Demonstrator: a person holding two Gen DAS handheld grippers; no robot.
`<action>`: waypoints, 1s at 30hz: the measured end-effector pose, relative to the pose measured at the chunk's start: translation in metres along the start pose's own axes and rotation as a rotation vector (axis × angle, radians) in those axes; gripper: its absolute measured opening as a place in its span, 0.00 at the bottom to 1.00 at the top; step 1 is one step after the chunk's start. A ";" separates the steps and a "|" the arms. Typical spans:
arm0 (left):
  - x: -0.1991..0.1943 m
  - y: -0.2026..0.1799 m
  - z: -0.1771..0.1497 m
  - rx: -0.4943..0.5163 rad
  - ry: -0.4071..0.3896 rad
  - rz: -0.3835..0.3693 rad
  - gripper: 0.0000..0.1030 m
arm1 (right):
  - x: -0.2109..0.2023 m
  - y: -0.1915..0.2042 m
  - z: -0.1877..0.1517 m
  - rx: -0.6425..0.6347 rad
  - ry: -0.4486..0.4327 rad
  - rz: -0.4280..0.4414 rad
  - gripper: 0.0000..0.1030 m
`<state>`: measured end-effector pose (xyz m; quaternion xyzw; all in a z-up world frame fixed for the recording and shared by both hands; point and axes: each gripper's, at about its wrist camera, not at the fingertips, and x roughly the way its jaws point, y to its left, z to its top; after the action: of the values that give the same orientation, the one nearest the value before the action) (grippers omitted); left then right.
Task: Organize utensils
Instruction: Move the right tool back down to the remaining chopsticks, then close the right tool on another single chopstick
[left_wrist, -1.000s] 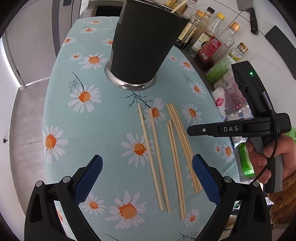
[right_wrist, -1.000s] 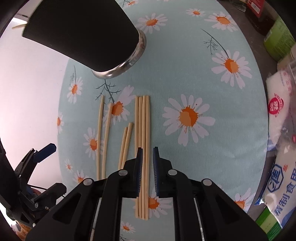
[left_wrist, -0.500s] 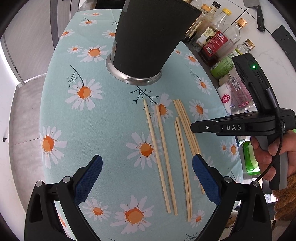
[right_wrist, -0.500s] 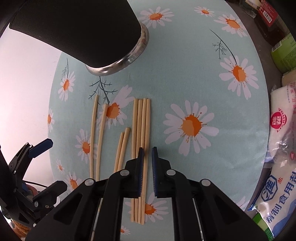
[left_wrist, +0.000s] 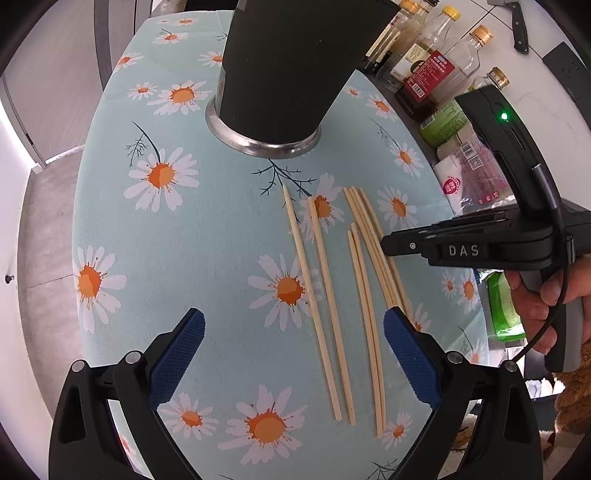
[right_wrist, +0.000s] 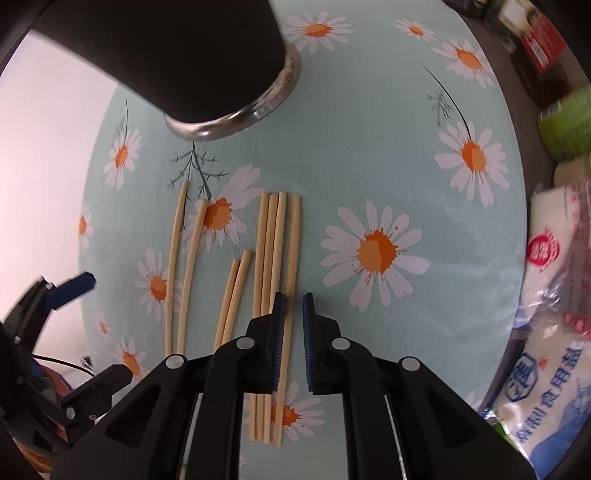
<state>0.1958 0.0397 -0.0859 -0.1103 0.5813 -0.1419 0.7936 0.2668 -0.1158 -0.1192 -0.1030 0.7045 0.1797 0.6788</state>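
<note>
From your left wrist camera, your left hand-held gripper (left_wrist: 293, 339) has its blue-padded jaws spread wide above the desk (left_wrist: 207, 236), which wears a pale blue daisy-print cloth. Eight wooden chopsticks (left_wrist: 332, 302) lie loose on the cloth in three groups, pointing toward a tall black cup (left_wrist: 291, 62) with a steel base ring. A chopstick tip pokes up past the cup's rim. This view alone shows your right hand (left_wrist: 546, 299) around the handle of the right tool, a row of sauce bottles (left_wrist: 432, 59) behind the cup, and a knife (left_wrist: 517, 22) on the white surface beyond. From your right wrist camera, your right hand-held gripper (right_wrist: 291, 317) is narrowed to a slim gap, low over the rightmost group of four chopsticks (right_wrist: 277, 258); one stick runs between the pads, though you cannot tell whether they touch it. Only here do you see a white salt bag (right_wrist: 546, 332) at the desk's right edge, and the left gripper (right_wrist: 55, 332) from the side.
</note>
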 end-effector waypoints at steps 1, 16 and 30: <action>0.001 0.000 0.000 0.001 0.003 0.003 0.92 | 0.001 0.002 0.001 0.002 0.008 -0.005 0.10; 0.009 -0.002 0.022 0.000 0.093 0.100 0.92 | -0.001 -0.001 0.000 0.055 0.010 0.066 0.06; 0.052 -0.017 0.048 -0.088 0.260 0.175 0.45 | -0.031 -0.036 -0.026 0.072 -0.061 0.275 0.06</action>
<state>0.2546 0.0062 -0.1120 -0.0749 0.6920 -0.0597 0.7155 0.2589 -0.1621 -0.0922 0.0243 0.6970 0.2489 0.6721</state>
